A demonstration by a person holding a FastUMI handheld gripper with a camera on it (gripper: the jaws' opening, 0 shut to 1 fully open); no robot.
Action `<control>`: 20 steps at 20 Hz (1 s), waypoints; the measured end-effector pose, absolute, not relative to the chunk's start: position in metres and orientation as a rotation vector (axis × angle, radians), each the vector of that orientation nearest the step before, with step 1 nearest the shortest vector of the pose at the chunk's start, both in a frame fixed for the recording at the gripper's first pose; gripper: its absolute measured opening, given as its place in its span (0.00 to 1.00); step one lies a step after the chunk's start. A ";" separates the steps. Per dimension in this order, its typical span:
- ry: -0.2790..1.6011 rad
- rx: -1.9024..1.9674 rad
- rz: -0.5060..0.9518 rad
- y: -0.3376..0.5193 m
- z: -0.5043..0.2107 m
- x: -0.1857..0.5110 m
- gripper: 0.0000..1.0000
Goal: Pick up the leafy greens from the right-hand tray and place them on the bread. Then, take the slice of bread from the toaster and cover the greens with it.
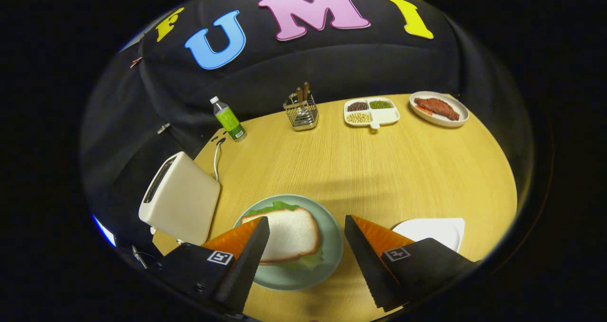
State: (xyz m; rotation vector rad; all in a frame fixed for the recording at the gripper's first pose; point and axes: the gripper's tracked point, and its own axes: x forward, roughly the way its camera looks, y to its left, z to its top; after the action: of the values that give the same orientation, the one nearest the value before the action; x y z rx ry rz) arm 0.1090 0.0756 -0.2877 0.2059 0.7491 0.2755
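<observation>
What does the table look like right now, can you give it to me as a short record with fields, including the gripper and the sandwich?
gripper: open, fingers spread, holding nothing
sandwich: bread slice lying on leafy greens, between and just ahead of the fingers
plate: green plate under the sandwich
toaster: white toaster beside the plate, slot looks empty
white tray: beside the right finger, nothing visible on it
far side: bottle, utensil holder, divided dish of beans, plate with meat
task state: appears complete

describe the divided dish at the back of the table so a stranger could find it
Start at the wooden table and look to its far edge, beyond the open tool. The divided dish sits between the wire utensil holder and an oval plate; it alone has compartments of beans.
</observation>
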 end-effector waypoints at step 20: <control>0.181 0.008 0.137 -0.080 -0.059 0.060 0.98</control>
State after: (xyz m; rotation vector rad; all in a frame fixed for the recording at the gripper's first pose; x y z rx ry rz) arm 0.0602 -0.0796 -0.0588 0.0082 0.1807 0.1366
